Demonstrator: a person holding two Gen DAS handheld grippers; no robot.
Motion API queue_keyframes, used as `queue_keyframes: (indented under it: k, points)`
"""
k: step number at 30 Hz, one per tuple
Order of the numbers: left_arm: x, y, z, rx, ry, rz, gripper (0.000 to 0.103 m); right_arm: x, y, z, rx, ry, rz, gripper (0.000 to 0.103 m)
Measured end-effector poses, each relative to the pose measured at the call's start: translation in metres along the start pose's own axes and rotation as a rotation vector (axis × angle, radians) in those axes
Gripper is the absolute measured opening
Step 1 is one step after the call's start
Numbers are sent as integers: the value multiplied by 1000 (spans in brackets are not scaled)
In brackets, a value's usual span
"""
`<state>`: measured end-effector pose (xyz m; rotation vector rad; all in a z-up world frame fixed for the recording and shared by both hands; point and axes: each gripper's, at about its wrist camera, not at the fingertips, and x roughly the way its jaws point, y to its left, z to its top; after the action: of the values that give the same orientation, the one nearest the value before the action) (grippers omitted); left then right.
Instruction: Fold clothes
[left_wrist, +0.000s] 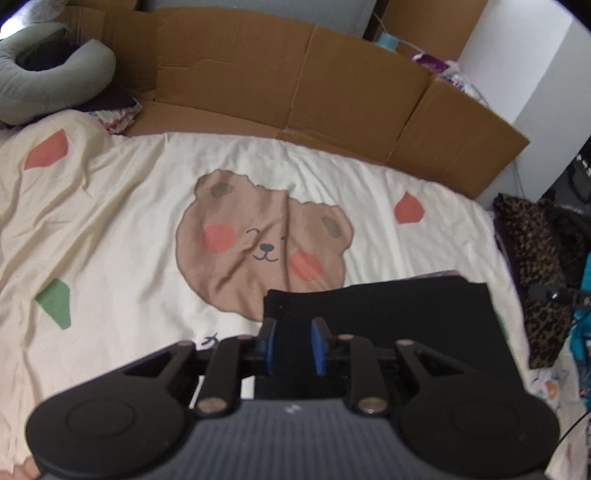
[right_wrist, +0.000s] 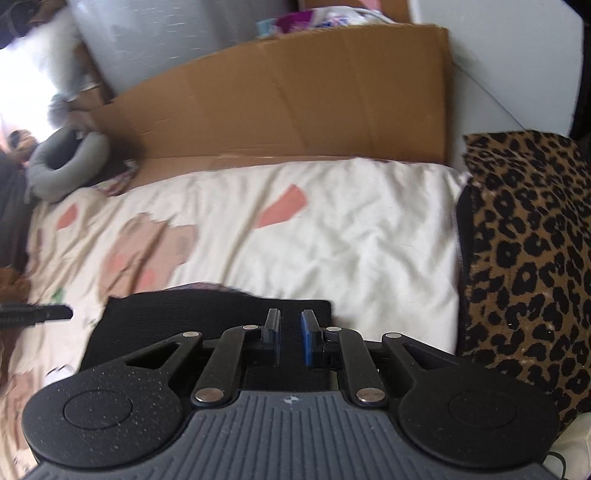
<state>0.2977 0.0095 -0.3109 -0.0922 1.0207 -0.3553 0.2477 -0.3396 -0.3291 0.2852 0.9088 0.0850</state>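
Seemingly between folds, the left gripper (left_wrist: 295, 345) hangs over a folded black garment (left_wrist: 388, 314) on the bear-print bedspread (left_wrist: 110, 221), jaws apart, gripping nothing. From the right wrist, the right gripper (right_wrist: 290, 341) stands slightly parted above the same cloth (right_wrist: 184, 314); the next move likely needs a fresh edge.

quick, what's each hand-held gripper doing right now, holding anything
left hand-held gripper: open, pads apart over the black garment, not pinching it.
right hand-held gripper: open a little, above the same garment, nothing held.
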Motion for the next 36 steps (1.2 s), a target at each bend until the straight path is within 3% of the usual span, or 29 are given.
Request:
queue_keyframes:
  k: [5,9,22,29,36]
  points:
    - [-38,-16,7,-24,-8,15,33,-18,20,3,-20,-8,59,12]
    - [-42,-28,9,-15,-20,1,34,-20,33,3,-47,-6,82,12]
    - [44,-52,-16,6,-29,-123,31,45,51,-17,-105,4,73,12]
    - [77,-66,-13,36,-3,-155,31,80,76,-9,-233,36,40,12]
    - [105,-74,-9,71,-18,-132,36,108,76,-6,-294,48,3,14]
